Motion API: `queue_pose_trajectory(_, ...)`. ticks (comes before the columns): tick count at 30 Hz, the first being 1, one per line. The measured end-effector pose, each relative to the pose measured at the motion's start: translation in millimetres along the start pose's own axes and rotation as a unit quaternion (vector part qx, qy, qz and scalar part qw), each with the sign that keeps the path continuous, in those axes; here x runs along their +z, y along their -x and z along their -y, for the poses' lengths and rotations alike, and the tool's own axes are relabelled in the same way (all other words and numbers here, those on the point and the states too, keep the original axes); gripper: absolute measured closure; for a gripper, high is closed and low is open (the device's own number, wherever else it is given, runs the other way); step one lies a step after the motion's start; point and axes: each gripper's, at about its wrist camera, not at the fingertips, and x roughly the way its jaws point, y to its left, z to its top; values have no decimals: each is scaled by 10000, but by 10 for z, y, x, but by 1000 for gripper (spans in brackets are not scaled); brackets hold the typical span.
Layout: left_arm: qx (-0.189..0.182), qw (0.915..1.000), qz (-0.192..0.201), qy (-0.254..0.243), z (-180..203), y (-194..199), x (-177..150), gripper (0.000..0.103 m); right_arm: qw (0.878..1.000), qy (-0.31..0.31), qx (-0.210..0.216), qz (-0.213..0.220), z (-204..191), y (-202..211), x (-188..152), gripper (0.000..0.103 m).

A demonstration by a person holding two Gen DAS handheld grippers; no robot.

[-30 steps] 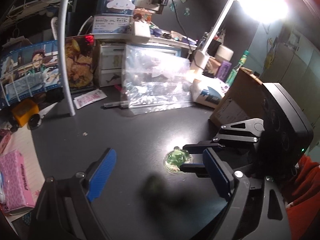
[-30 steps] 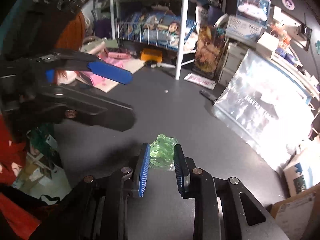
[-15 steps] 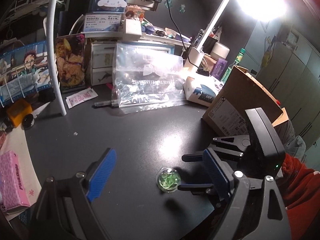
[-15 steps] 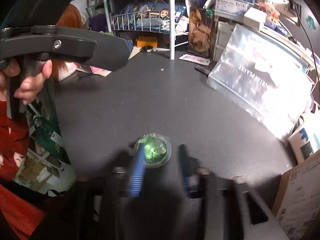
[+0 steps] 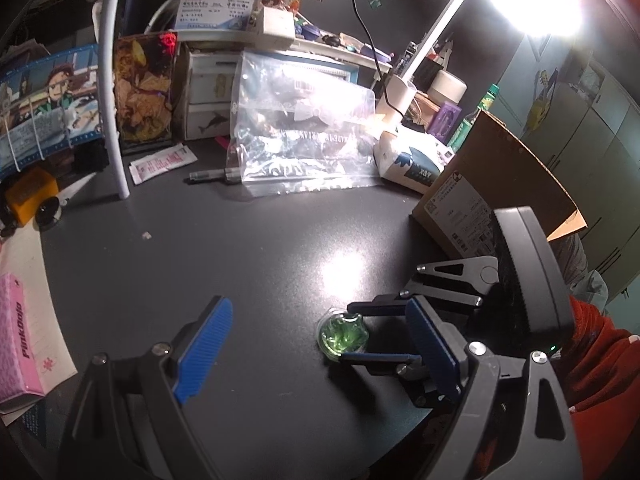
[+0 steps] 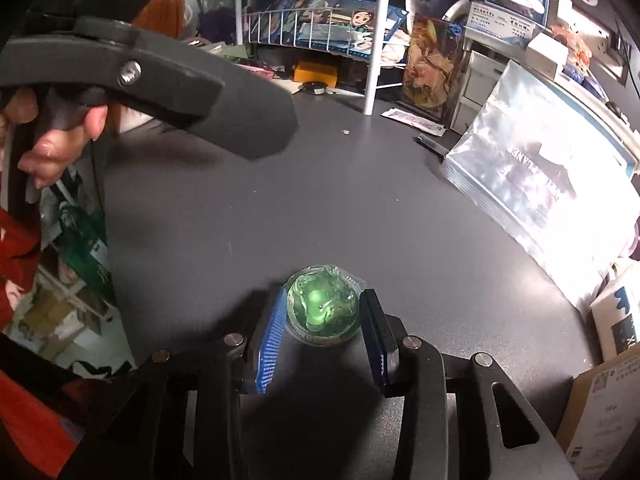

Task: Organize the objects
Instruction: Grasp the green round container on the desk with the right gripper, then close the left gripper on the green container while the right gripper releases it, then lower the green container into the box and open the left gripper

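A small round green jelly cup (image 6: 320, 306) lies flat on the dark tabletop (image 6: 280, 200). My right gripper (image 6: 322, 300) straddles it, jaws closing, and the blue pads (image 6: 272, 340) touch the cup's two sides. In the left wrist view the same cup (image 5: 342, 336) sits between the right gripper's (image 5: 348, 334) thin fingertips, low and right of centre. My left gripper (image 5: 318, 308) hovers above the table just left of the cup, open wide with nothing between its pads. A hand (image 6: 52, 148) holds its dark body at the upper left of the right wrist view.
A clear plastic bag (image 5: 300, 140) leans at the back of the table, with a pen (image 5: 208, 176) in front. A cardboard box (image 5: 492, 188) stands at the right, a white rack post (image 5: 116, 120) at the left, a pink box (image 5: 16, 340) on the left edge.
The right gripper had the cup pinched on edge, let it drop flat onto the table with wider jaws, and has now narrowed around it. Both grippers sank slightly.
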Motion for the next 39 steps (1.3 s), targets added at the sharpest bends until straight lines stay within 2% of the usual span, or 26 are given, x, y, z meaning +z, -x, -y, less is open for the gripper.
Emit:
queue_pose_trajectory(6,-393,9986,-349,58,50,-221,-28,18,9997,-138,28,214,40,115,-1,70)
queue_pose_trajectory(12,-894,9950,-404,193,75,-236,79,44,9984,-70,-18,565,9,387,96,70)
queue_pose_trajectory(17,-1247,9918,-228,132,210,-71,274,57,9966,107,-226,785,0,649,219,70)
queue_pose_trajectory(21,-1535,9879,-144,-135,454,51,520,65,9938,197,-530,959,20,938,285,70)
queue_pose_trajectory(30,-1936,9763,126,-955,1176,200,1192,68,9803,-27,-1396,1394,236,1754,319,70)
queue_pose_trajectory(34,-2119,9693,80,-1241,1508,84,1443,69,9728,-230,-1751,1501,452,2055,233,70)
queue_pose_trajectory(39,-2291,9630,-115,-1413,1858,-181,1695,69,9671,-552,-1992,1486,776,2277,80,70)
